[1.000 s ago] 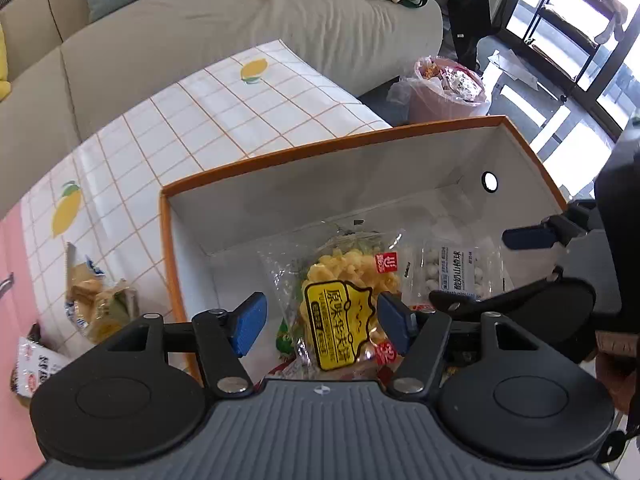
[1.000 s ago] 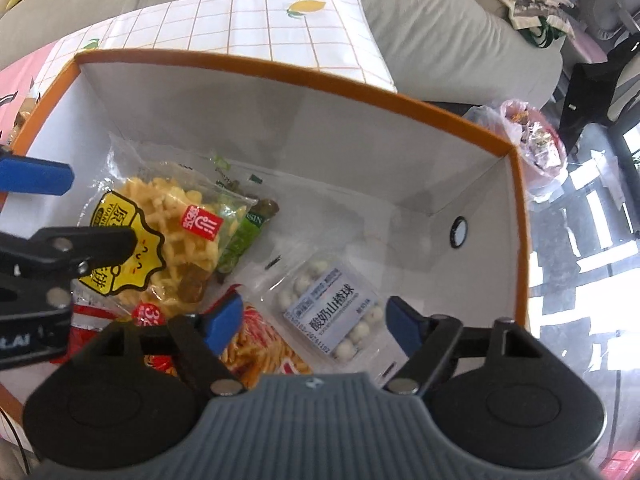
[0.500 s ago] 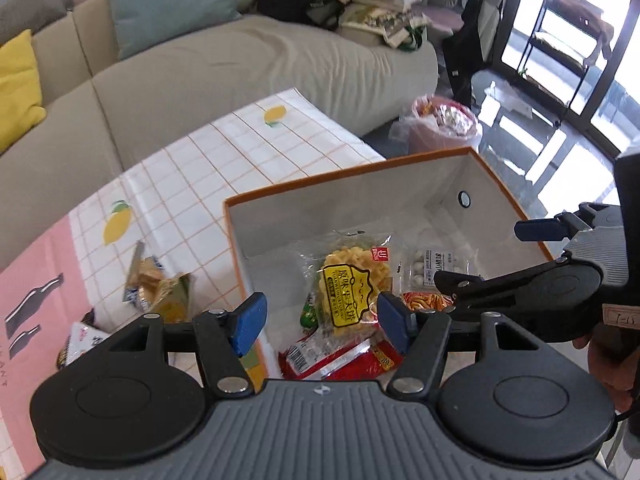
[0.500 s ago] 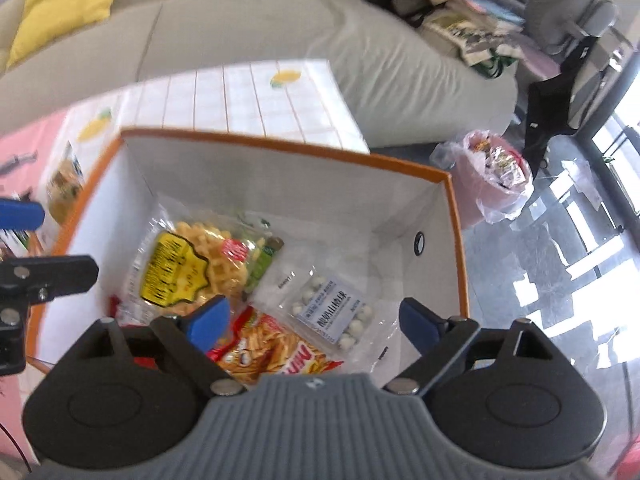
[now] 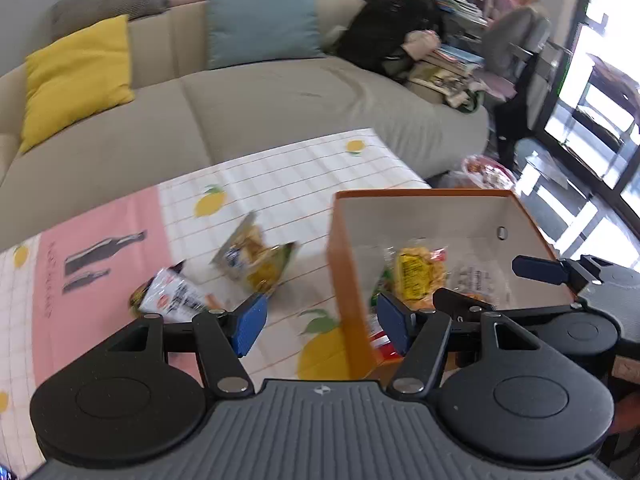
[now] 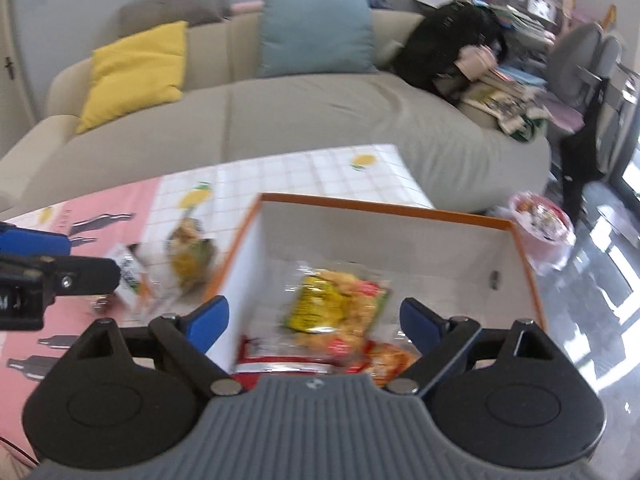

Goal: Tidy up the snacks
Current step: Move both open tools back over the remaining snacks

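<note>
An orange-rimmed box (image 5: 420, 194) with white inner walls stands at the table's right end and holds several snack packs, among them a yellow waffle pack (image 5: 418, 270). The box (image 6: 384, 206) and the waffle pack (image 6: 324, 304) also show in the right wrist view. My left gripper (image 5: 322, 326) is open and empty, raised over the box's left wall. My right gripper (image 6: 312, 320) is open and empty above the box's near end. Two snack packs lie on the tablecloth left of the box: a yellow-green one (image 5: 256, 258) and a white one (image 5: 176, 290).
The tablecloth (image 5: 276, 176) is white checked with lemons and has a pink part at the left. A beige sofa (image 5: 280, 100) with yellow and teal cushions runs behind the table. A pink bin (image 6: 540, 216) stands on the floor at the right.
Both grippers have risen and pulled back from inside the box. The left one has swung left, bringing the loose packs on the tablecloth into view. Both stay open and empty.
</note>
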Action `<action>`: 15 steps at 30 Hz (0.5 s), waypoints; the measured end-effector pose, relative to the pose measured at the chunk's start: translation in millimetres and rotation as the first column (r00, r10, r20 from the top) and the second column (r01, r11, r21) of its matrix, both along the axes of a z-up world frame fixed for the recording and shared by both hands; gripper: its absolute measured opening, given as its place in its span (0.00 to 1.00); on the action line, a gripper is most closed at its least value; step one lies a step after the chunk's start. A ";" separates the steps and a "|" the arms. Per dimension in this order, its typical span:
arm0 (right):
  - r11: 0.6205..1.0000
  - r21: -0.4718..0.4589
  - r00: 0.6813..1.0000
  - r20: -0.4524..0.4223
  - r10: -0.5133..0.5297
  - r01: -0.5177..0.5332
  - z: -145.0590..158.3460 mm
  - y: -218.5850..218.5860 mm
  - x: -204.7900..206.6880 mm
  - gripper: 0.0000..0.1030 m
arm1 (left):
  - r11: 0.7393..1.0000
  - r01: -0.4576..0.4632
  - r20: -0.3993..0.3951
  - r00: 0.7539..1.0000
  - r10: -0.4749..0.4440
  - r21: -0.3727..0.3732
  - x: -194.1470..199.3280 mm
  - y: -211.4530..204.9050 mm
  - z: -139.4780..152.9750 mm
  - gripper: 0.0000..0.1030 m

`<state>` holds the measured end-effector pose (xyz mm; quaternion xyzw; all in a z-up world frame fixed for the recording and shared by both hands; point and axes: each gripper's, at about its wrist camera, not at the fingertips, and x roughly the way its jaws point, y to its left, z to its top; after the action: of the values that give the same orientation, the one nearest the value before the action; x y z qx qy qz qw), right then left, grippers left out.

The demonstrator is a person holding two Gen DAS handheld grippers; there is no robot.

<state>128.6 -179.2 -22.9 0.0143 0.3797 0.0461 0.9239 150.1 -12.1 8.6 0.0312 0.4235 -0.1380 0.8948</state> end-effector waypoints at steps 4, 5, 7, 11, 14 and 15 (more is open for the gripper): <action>0.998 0.007 0.998 0.021 0.061 -0.061 -4.2 28.2 -6.9 0.87 | 0.998 -0.067 -0.002 0.998 0.067 -0.014 -10.5 30.1 -11.3 0.72; 0.997 0.004 0.997 0.023 0.073 -0.074 -5.5 35.4 -8.7 0.87 | 0.996 -0.091 -0.008 0.996 0.091 -0.026 -13.9 40.1 -14.7 0.72; 0.995 0.004 0.995 0.026 0.099 -0.100 -8.9 47.5 -9.5 0.87 | 0.990 -0.136 -0.018 0.991 0.135 -0.046 -16.5 56.0 -21.4 0.72; 0.990 -0.014 0.989 0.029 0.144 -0.143 -15.3 71.5 -9.5 0.87 | 0.980 -0.195 -0.027 0.981 0.194 -0.041 -21.3 79.6 -32.8 0.72; 0.981 -0.032 0.981 0.037 0.193 -0.191 -17.3 86.2 -4.6 0.87 | 0.975 -0.219 -0.017 0.976 0.219 -0.024 -23.1 91.6 -38.9 0.70; 0.978 -0.038 0.978 0.037 0.204 -0.203 -18.2 90.5 -1.7 0.87 | 0.974 -0.223 -0.017 0.975 0.223 -0.027 -22.0 95.9 -41.1 0.70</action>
<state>126.9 -88.7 -41.1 -0.0413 0.3610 0.1342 0.9219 128.1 83.7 -32.5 -0.0304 0.4286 -0.0428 0.9020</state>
